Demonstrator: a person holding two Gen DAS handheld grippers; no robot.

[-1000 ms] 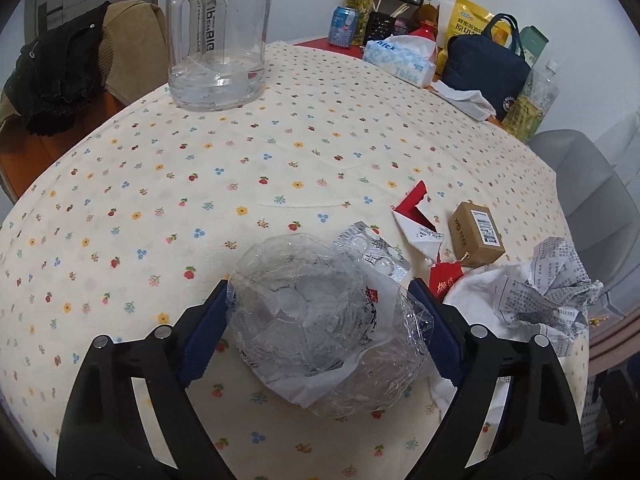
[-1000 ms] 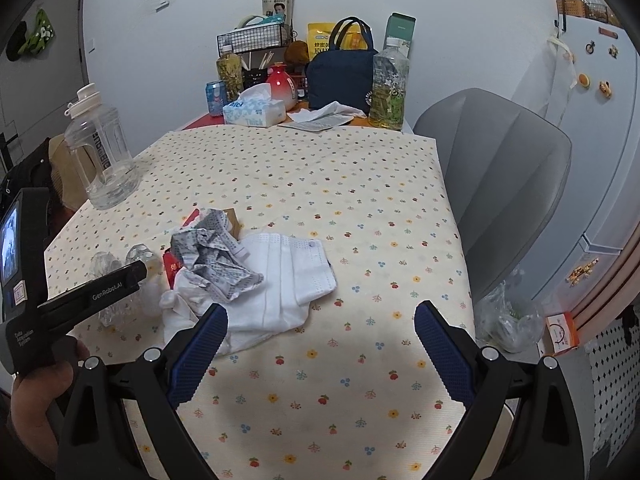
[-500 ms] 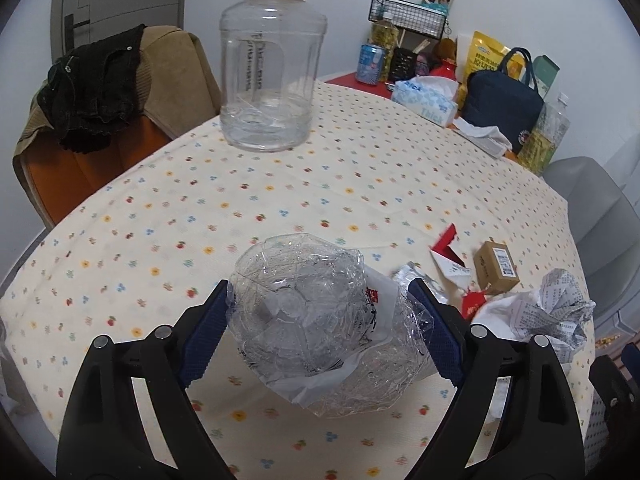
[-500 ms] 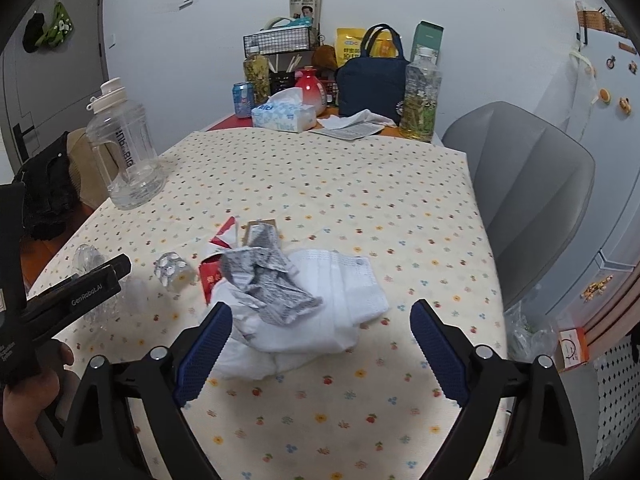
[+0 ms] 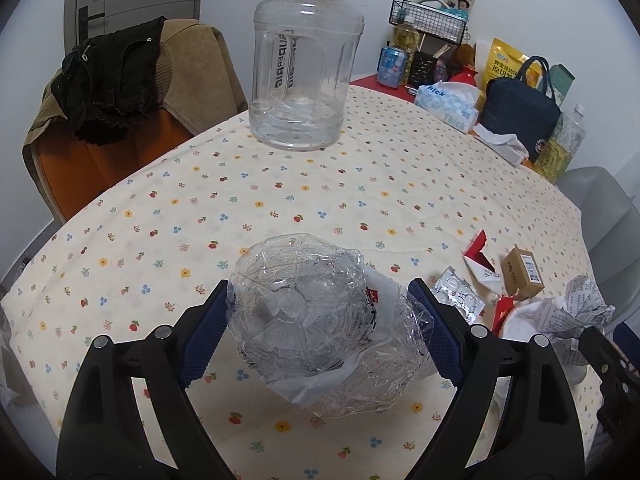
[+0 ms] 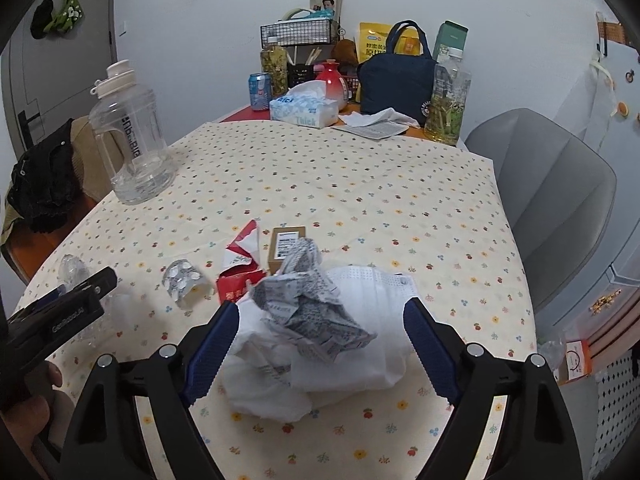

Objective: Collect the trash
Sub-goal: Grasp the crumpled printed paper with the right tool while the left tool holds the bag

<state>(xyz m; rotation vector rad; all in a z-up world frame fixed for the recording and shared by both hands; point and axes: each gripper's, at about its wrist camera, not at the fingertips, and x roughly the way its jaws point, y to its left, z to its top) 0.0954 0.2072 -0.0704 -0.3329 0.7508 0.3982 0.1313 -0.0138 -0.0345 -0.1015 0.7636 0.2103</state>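
Note:
A crumpled clear plastic container [image 5: 312, 316] sits between the blue pads of my left gripper [image 5: 318, 300], which is shut on it just above the flowered tablecloth [image 5: 280, 200]. My right gripper [image 6: 320, 320] straddles a pile of trash: crumpled newspaper [image 6: 308, 304] on a white face mask [image 6: 372, 292] and white tissue [image 6: 264, 392]. Its jaws are closing, and the pads stand at the pile's sides without pressing it. Beyond the pile lie a red torn wrapper [image 6: 240, 256], a brown box [image 6: 286, 246] and a blister pack [image 6: 182, 280].
A big clear water jug [image 5: 304, 80] stands at the far left of the table. A tissue box [image 6: 304, 108], a navy bag [image 6: 396, 76] and bottles crowd the far end. A grey chair [image 6: 552, 200] is on the right, a clothes-draped chair [image 5: 120, 92] on the left.
My left gripper drew back from the trash with the plastic in it. My right gripper moved forward until the paper pile came between its jaws, which narrowed a little.

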